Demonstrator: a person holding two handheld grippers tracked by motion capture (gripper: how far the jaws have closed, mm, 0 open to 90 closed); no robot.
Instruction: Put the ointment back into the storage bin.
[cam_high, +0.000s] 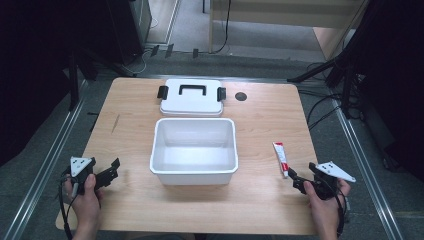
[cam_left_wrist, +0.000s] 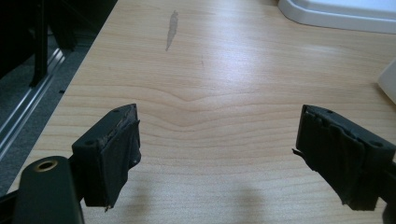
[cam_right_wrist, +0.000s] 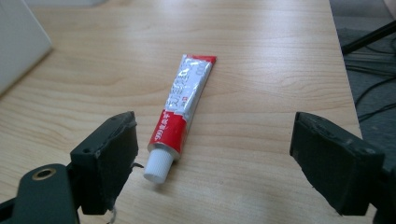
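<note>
Right gripper (cam_high: 294, 181) sits low at the near right of the pale wooden table (cam_high: 260, 125), jaws spread wide with nothing pinched between them. Just ahead of it lies the small red-and-white squeeze tube with a white ribbed cap (cam_high: 280, 158), flat on the wood, cap end pointing back toward the gripper. In the right gripper view the tube (cam_right_wrist: 182, 112) lies in the gap between the two black jaws, its cap just beside the left-hand jaw, though whether they touch I cannot tell; the right-hand jaw stands well clear of it.

Over on the near left, the left gripper (cam_high: 111, 171) is also spread wide, and the left gripper view has bare wood between its jaws.

Centre of the table: an open white rectangular plastic box (cam_high: 194, 172), to the left of the tube. Behind the box rests its white lid with a black handle and black side clips (cam_high: 192, 102).
</note>
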